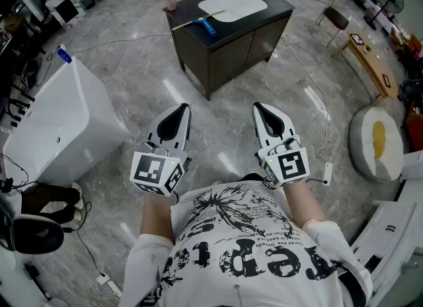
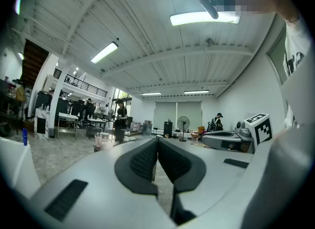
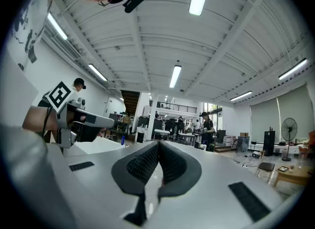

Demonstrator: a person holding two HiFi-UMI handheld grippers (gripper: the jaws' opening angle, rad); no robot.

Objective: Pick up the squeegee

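We found the squeegee (image 1: pixel 198 22) lying on the cabinet (image 1: pixel 231 51) at top centre, left of the basin (image 1: pixel 232 5) (both on its top). The tub (image 1: pixel 59 127) stood at left and the cushion (image 1: pixel 377 142) at right. Our left gripper (image 1: pixel 183 107) and right gripper (image 1: pixel 258 106) sat side by side below the cabinet.

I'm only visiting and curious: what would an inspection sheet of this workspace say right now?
Surface: dark cabinet with a white basin in its top.
Job's things: squeegee lies on the cabinet top beside the basin, untouched.
Clutter: a cup at the cabinet's far corner.
Grippers: left gripper and right gripper shut, empty, well short of the cabinet.
Cables: white cable crosses the floor to a power strip.
Surroundings: white tub at left, wooden bench at right.
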